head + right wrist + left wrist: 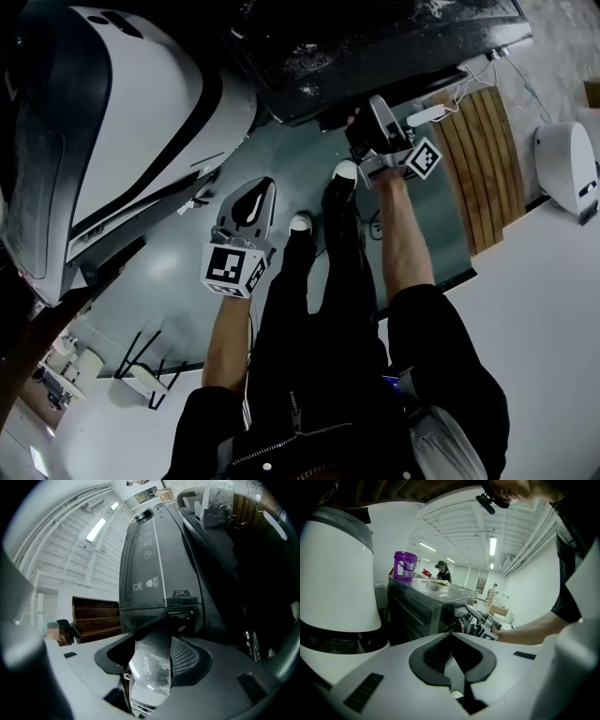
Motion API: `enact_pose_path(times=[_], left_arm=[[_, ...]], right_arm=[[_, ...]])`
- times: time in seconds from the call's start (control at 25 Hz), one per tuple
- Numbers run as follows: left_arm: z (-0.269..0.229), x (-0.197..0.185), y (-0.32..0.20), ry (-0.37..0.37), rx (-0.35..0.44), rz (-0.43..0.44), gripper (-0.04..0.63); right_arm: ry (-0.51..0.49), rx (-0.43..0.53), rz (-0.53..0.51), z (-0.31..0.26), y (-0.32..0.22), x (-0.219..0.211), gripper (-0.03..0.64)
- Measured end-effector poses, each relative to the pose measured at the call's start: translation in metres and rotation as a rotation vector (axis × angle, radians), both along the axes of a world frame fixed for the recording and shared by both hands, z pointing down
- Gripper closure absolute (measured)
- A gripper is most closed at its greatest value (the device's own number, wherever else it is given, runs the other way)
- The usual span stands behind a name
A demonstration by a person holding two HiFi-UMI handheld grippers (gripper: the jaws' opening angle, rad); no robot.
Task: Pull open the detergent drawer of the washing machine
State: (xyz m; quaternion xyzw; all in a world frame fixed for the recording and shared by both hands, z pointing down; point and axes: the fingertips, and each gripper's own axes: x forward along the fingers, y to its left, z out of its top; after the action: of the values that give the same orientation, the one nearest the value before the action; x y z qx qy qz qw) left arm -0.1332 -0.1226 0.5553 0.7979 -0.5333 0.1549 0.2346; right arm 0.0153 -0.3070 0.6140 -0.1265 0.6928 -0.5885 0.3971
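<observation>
The dark washing machine (375,47) fills the top of the head view, and its grey control panel (154,559) runs up the right gripper view. My right gripper (359,127) is at the machine's front edge. Its jaws (157,625) close on the glossy grey drawer front (152,663), which bears a brand name and fills the gap between the pads. My left gripper (264,185) hangs apart, lower left, over the floor. Its jaws (451,635) meet at the tips with nothing in them. The left gripper view shows the machine (417,606) and the right gripper (480,620) ahead.
A large white-and-black curved housing (122,122) stands close on the left. A slatted wooden panel (483,159) and a white device (567,169) lie to the right. A purple bucket (405,566) sits on the machine top. My shoes (300,223) are below the machine.
</observation>
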Motion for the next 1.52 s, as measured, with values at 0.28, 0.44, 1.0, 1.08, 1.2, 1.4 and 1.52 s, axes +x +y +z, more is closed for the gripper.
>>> enact_pose_path(times=[0.28, 0.44, 1.0, 1.08, 1.2, 1.4, 1.52], left_arm=[[-0.001, -0.014, 0.0, -0.007, 0.001, -0.02, 0.569], [0.003, -0.022, 0.0, -0.006, -0.006, -0.024, 0.569], [0.003, -0.014, -0.001, 0.003, -0.008, -0.002, 0.569], [0.002, -0.011, -0.001, 0.004, -0.007, 0.005, 0.569], [0.0, -0.007, -0.001, 0.004, -0.005, 0.019, 0.569], [0.0, -0.003, 0.0, 0.005, 0.004, 0.028, 0.569], [0.001, -0.001, 0.001, 0.005, 0.004, 0.035, 0.569]], right_arm=[[-0.003, 0.006, 0.004, 0.0, 0.002, 0.001, 0.391], [-0.004, 0.016, 0.024, 0.0, 0.005, 0.005, 0.396], [-0.026, -0.007, 0.039, 0.0, 0.015, 0.012, 0.405], [-0.025, -0.01, 0.04, 0.002, 0.017, 0.014, 0.411], [-0.025, -0.012, 0.044, 0.003, 0.021, 0.017, 0.42], [-0.043, -0.023, 0.064, 0.004, 0.029, 0.023, 0.428], [-0.049, -0.027, 0.074, 0.005, 0.034, 0.027, 0.433]])
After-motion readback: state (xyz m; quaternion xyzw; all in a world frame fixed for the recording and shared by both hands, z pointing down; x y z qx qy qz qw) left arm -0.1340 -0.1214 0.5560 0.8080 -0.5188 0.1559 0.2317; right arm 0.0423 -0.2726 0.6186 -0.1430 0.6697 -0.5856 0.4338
